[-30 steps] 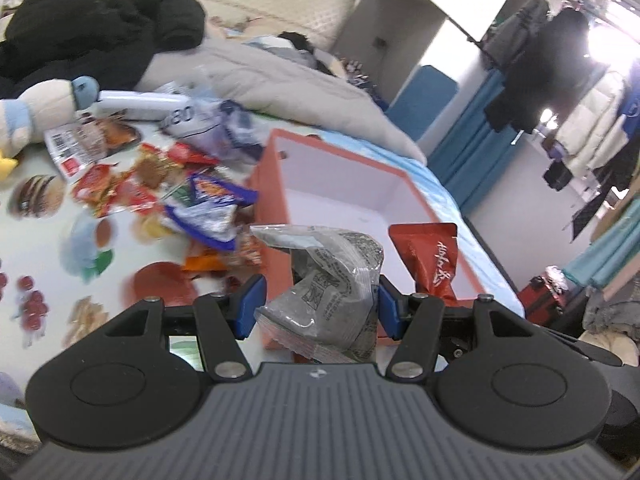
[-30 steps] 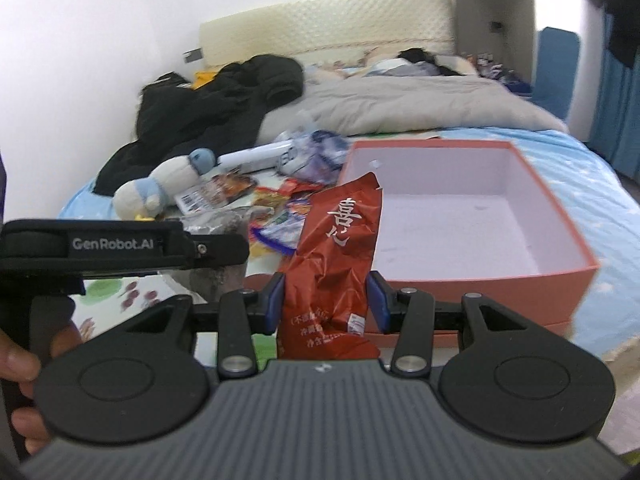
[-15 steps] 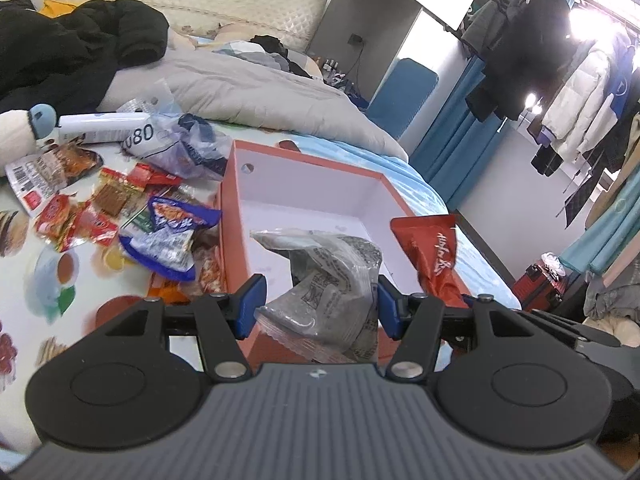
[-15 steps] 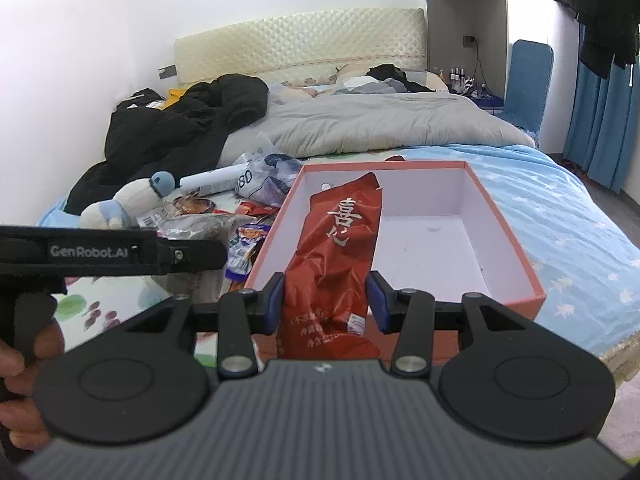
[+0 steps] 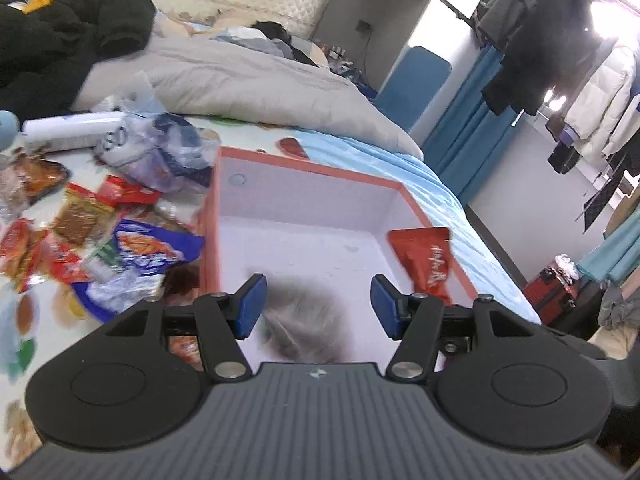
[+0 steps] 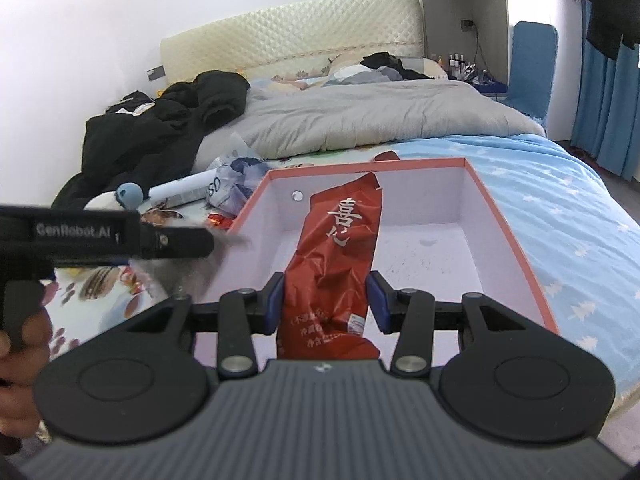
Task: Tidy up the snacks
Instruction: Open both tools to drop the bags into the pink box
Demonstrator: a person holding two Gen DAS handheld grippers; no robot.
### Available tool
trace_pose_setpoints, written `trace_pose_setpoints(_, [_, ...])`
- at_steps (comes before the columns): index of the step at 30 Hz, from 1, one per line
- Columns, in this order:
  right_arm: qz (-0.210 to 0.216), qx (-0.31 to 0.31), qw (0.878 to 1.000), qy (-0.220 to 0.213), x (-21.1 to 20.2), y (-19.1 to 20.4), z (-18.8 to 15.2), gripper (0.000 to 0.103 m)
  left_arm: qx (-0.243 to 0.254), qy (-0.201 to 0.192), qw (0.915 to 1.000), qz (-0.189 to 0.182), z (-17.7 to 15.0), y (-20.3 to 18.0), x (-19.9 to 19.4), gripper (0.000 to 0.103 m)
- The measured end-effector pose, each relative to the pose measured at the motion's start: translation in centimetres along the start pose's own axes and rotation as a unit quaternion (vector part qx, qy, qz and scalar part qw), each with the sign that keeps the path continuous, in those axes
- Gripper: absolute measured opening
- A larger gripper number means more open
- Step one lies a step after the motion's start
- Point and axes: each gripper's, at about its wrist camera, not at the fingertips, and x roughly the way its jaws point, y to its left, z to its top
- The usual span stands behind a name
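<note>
now the left tongs [image 5: 318, 306] have sprung apart, dropping the grey packet [image 5: 308, 330]; right tongs [image 6: 327, 300] stay clamped on the red packet [image 6: 340, 256].

**A cluttered bedroom around the bed**

A grey duvet [image 6: 360, 120] lies bunched across the bed, below a cream quilted headboard [image 6: 288, 44]. Black clothing [image 6: 160, 124] is heaped at the left side. A plush toy with a pale blue head [image 6: 128, 194] rests near a white tube [image 6: 188, 190] and a crumpled plastic bag [image 5: 160, 152]. Blue curtains [image 6: 604, 120] hang at the right, beside a blue chair [image 6: 532, 64]. Coats [image 5: 556, 40] hang on a rack, with a red suitcase [image 5: 552, 292] below.
</note>
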Motion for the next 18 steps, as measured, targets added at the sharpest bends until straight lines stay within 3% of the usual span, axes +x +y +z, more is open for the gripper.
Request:
trace_pose_setpoints(11, [-0.001,0.032,0.998,0.049,6.8,-3.8,-0.4,0.049,0.009,0.046,0.9986,0.024,-0.1,0.9,6.4,0.063])
trace_pose_setpoints(14, [0.000,0.035,0.998,0.057,7.7,-4.0,-0.6,0.055,0.010,0.046,0.9985,0.028,-0.2,1.5,6.6,0.063])
trace_pose_setpoints(16, [0.008,0.043,0.997,0.056,7.8,-4.1,-0.6,0.069,0.010,0.045,0.9985,0.029,-0.2,1.6,6.4,0.063])
trace_pose_setpoints(18, [0.011,0.043,0.998,0.051,7.5,-3.9,-0.6,0.070,0.012,0.042,0.9986,0.029,-0.3,1.5,5.8,0.063])
